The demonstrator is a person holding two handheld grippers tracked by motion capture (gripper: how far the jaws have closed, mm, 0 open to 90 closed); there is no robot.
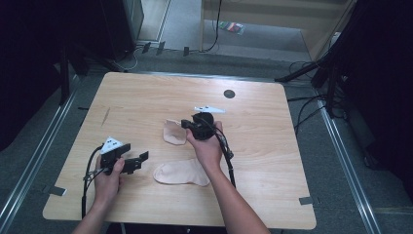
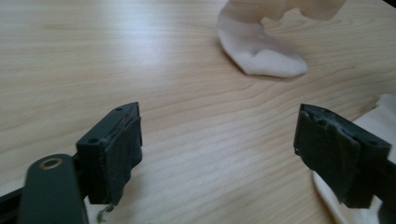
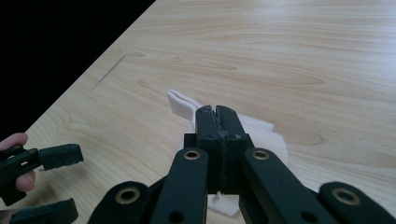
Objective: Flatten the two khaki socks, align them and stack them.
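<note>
A person works at a wooden bench [image 1: 253,161] with 2 handheld tools and 2 pale pink socks. The right tool [image 1: 187,124] has its jaws pressed together on the edge of the far sock [image 1: 173,132], which lies folded beneath and ahead of its tips. The left tool [image 1: 141,160] rests near the bench's left side, jaws apart with bare wood between them. The near sock [image 1: 180,172] lies flat just beside its right jaw, toe end toward the tool.

Matt wood table [image 1: 263,146]; soft, seemingly knitted cloth socks [image 1: 181,172].
</note>
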